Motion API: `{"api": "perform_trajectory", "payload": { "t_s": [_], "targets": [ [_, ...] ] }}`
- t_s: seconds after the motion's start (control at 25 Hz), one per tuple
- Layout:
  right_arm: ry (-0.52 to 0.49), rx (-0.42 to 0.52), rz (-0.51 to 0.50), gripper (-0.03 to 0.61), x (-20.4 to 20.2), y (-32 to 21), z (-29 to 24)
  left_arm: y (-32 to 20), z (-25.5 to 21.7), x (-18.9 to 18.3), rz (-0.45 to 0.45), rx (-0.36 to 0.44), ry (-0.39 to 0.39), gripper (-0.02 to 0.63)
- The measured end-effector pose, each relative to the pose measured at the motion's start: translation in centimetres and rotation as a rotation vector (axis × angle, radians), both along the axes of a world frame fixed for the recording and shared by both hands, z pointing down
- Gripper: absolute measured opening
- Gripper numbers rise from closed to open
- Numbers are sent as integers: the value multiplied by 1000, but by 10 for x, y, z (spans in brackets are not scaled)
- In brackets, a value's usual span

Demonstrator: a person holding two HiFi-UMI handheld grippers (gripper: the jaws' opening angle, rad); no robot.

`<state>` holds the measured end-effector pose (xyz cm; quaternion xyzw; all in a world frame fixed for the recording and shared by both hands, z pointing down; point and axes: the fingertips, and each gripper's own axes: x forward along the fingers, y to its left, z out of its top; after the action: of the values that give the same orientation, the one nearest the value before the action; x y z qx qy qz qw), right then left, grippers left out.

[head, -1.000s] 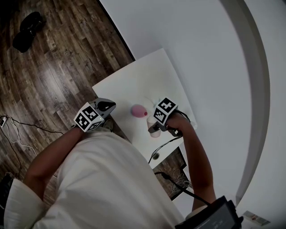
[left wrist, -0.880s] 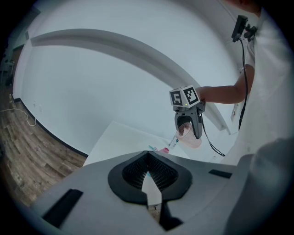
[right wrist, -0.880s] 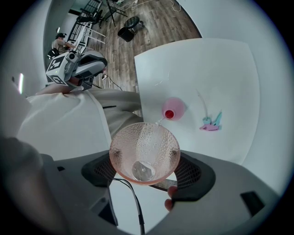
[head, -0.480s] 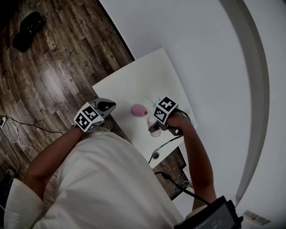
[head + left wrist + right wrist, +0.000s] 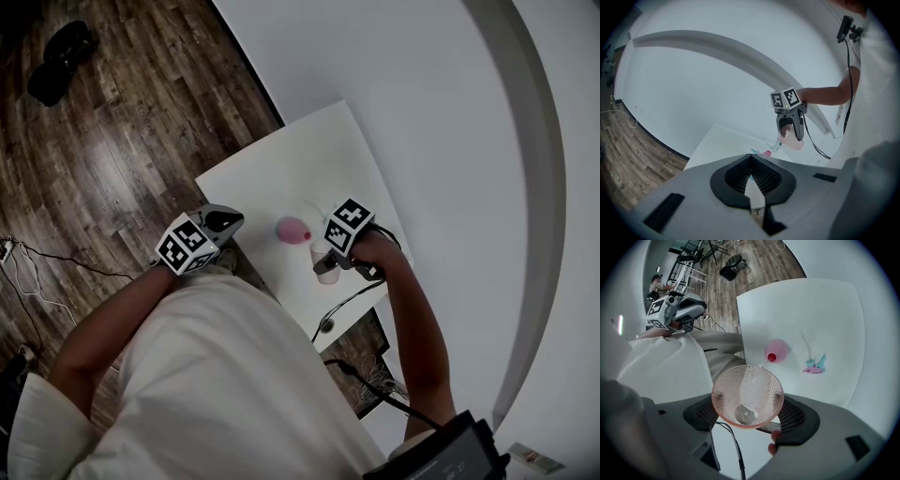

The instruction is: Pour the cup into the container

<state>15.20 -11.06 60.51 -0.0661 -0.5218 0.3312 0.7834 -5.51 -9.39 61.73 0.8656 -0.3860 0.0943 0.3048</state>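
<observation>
Cup point(image 5: 746, 397), grasped in the right gripper's point(image 5: 749, 417) fingers point(image 5: 799, 419), tilts mouth-first toward the container point(image 5: 777, 350), lip above its neck; left gripper point(image 5: 752, 180), clenched on nothing, hangs farther from the container.

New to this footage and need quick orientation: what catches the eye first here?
First, a pink dimpled cup clamped in the right hand-held gripper, tipped over the white table toward a small pink container, with a thin stream apparently running between them. The left hand-held gripper hangs shut at the table's edge.
</observation>
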Motion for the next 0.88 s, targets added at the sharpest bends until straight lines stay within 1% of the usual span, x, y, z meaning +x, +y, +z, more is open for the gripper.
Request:
{"api": "perform_trajectory", "payload": {
  "t_s": [0.24,0.88],
  "targets": [
    [9,-3,-3,373,-4,1,-1,2,0,-5,-4,-1,5,11],
    [16,-16,-10,373,-1,3,2,3,2,-2,4,-1,4,11]
  ]
}}
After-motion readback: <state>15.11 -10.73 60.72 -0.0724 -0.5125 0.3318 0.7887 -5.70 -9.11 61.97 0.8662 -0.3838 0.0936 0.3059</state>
